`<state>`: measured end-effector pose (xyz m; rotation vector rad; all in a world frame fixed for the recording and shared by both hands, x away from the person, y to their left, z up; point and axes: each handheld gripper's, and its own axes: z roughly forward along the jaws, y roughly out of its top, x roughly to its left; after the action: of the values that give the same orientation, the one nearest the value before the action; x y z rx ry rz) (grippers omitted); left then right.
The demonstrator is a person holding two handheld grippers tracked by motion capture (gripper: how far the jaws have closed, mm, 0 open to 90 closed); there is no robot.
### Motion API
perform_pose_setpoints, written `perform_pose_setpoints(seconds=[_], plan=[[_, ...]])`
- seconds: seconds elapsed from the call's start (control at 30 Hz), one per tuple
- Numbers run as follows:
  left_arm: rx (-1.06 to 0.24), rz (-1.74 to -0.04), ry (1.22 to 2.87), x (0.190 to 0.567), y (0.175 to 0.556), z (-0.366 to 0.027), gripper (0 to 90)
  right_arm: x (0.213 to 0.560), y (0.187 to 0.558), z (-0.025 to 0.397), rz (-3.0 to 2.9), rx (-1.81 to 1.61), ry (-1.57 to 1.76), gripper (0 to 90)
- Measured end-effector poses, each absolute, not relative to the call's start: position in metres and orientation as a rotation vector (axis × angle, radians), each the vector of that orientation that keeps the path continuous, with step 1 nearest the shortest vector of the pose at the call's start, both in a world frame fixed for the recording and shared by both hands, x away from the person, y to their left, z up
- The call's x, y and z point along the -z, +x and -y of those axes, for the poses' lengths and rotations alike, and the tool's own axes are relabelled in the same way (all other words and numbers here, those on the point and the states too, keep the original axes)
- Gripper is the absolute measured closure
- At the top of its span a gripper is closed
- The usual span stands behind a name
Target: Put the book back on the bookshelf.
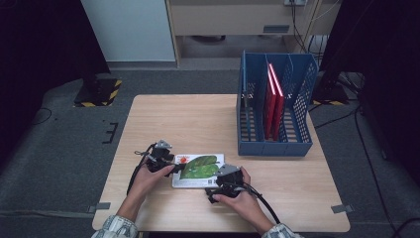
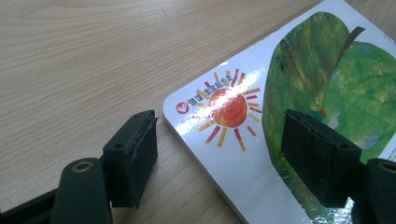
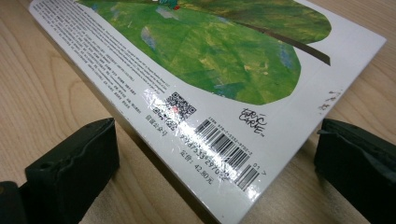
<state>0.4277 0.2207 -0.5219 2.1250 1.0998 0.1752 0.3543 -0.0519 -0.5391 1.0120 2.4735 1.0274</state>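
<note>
A white board book (image 1: 198, 170) with a green leaf and an orange sun on its cover lies flat near the table's front edge. My left gripper (image 1: 174, 166) is open at the book's left end; its jaws straddle the corner by the sun (image 2: 227, 109), one over the wood, one over the cover. My right gripper (image 1: 214, 190) is open at the book's front right corner. Its jaws stand either side of the corner with the barcode (image 3: 224, 149), and that corner looks slightly raised off the wood.
A blue slotted file rack (image 1: 275, 104) stands at the table's back right with red books (image 1: 273, 101) upright in it. The light wooden table (image 1: 188, 119) has bare room left and behind the book. Cables trail from both grippers toward the front edge.
</note>
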Motion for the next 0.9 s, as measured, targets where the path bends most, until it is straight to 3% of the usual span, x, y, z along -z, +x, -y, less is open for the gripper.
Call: perform_pose_setpoints(seconds=[0.6, 0.9], plan=[[-0.151, -1.108, 2.088, 0.516, 0.428, -0.219, 33.9, 0.539, 0.353, 0.051, -2.475, -1.021, 1.018, 0.2], [-0.155, -1.097, 2.104, 0.523, 0.439, -0.219, 25.8, 0.539, 0.353, 0.050, -2.475, -1.027, 1.013, 0.2]])
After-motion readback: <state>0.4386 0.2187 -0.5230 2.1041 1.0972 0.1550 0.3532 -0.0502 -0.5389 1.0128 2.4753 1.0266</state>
